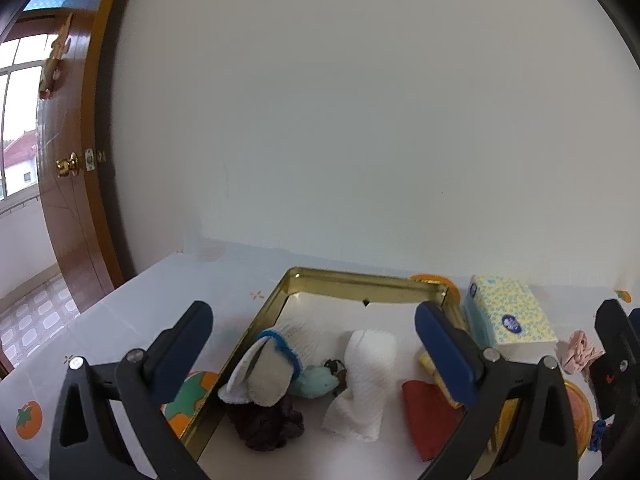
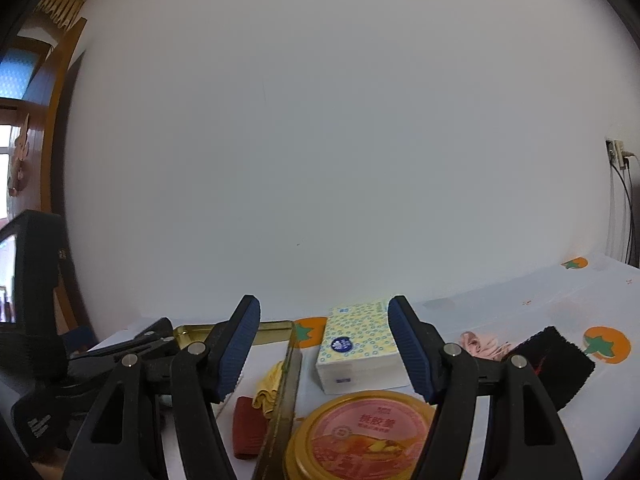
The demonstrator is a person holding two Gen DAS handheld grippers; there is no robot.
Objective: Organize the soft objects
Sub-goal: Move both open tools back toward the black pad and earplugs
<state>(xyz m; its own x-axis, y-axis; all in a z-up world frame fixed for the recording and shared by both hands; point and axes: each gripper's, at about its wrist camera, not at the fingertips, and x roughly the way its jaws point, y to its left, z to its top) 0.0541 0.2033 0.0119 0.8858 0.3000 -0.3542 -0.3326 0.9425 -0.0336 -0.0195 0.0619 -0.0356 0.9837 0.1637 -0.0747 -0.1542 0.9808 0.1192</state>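
Both grippers, left gripper (image 1: 312,344) and right gripper (image 2: 324,344), hover with fingers spread and empty. Several soft items already lie in the gold tray (image 1: 362,286) mid-tabletop; a pink cloth (image 2: 482,346) and black cloth (image 2: 558,364) wait toward the right edge. Reaching there risks nudging the tissue pack (image 2: 358,344) or round tin (image 2: 360,436).

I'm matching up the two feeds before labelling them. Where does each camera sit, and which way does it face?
Left wrist: on the left gripper, jaws open, looking slightly down into the gold tin tray of soft items; the right gripper shows at the right edge.
Right wrist: on the right gripper, jaws open, facing level toward the wall over the tissue pack and round lid; the left gripper shows at left.
Shared: tray, tissue pack, red cloth, pink fabric.
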